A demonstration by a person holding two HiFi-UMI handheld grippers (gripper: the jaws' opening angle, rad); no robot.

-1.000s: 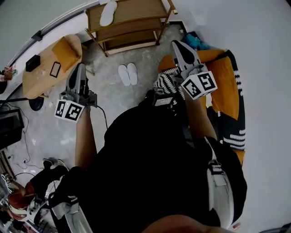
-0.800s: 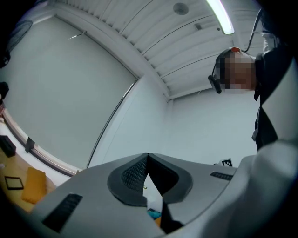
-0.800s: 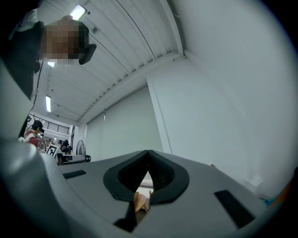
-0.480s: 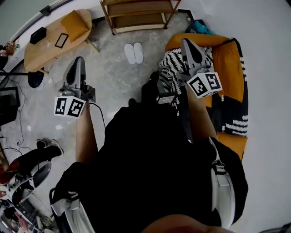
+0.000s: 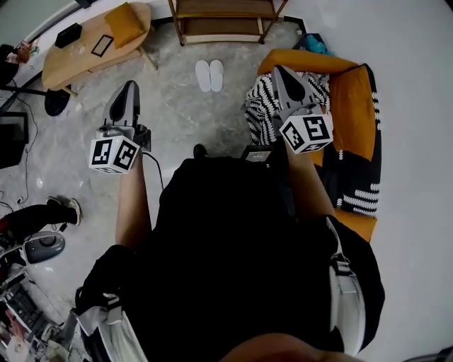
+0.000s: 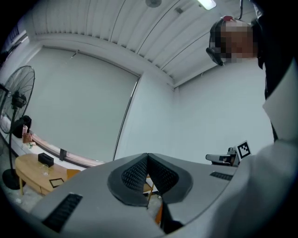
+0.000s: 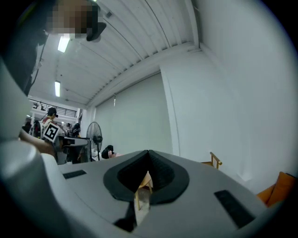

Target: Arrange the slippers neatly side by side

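A grey concrete floor (image 5: 184,134) is seen in the head view, with an oval wooden table (image 5: 74,60) at the upper left, a wooden shelf (image 5: 226,18) at the top edge, and an orange sofa (image 5: 350,99) draped with a black-and-white patterned blanket (image 5: 262,106) at the right. The white slippers (image 5: 209,75) are laid on the floor just in front of the shelf, side by side and touching, well apart from both grippers. The left gripper (image 5: 130,88) is held out over bare floor, and the right gripper (image 5: 280,72) over the sofa's edge; nothing is carried by either. In the left gripper view, a pale wall and a slatted ceiling fill the background, a standing fan (image 6: 16,116) is seen at the left beside the table (image 6: 30,169), and the fingers (image 6: 135,174) are pressed together at their tips with nothing between them. In the right gripper view, a white wall and a ceiling with strip lights are shown, a fan (image 7: 93,135) is seen at the left, and the fingers (image 7: 160,174) are likewise closed tip to tip, empty; only a sliver of wooden furniture is glimpsed through the gap below them.
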